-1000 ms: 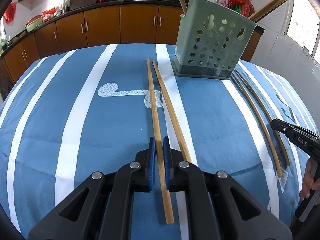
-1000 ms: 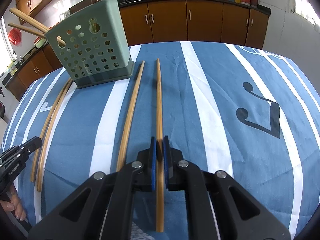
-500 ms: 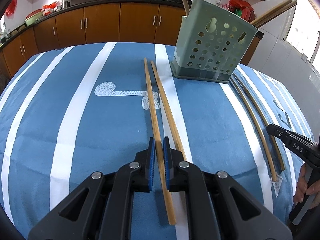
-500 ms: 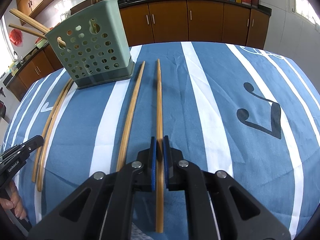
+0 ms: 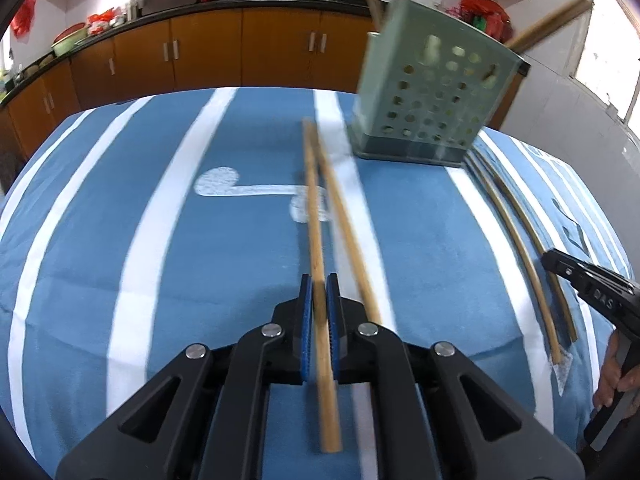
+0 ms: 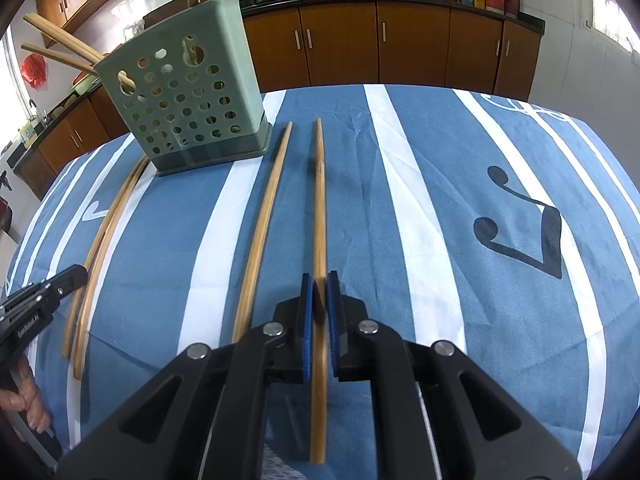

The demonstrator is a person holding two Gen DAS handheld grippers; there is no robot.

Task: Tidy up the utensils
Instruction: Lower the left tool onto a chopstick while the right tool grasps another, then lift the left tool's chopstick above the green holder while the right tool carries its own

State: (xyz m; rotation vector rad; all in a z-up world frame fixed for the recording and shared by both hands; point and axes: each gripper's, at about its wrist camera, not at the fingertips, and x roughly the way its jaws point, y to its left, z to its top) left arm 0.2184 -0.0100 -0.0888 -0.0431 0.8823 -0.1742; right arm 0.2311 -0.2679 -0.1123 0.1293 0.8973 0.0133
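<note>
My left gripper is shut on a bamboo chopstick that points toward the green perforated holder. A second chopstick lies on the cloth just right of it. My right gripper is shut on another chopstick, and its twin lies to the left on the cloth. The holder stands upright at the far side with several chopsticks sticking out of its top. In each wrist view the other gripper shows at the edge: the right gripper and the left gripper.
The table carries a blue cloth with white stripes. A hand holds the right gripper's handle at the right edge; another hand shows at lower left. Brown kitchen cabinets line the wall behind the table.
The left wrist view has shifted slightly and is now blurred, with the holder a little nearer. Both grippers still clamp their chopsticks. The right wrist view is unchanged.
</note>
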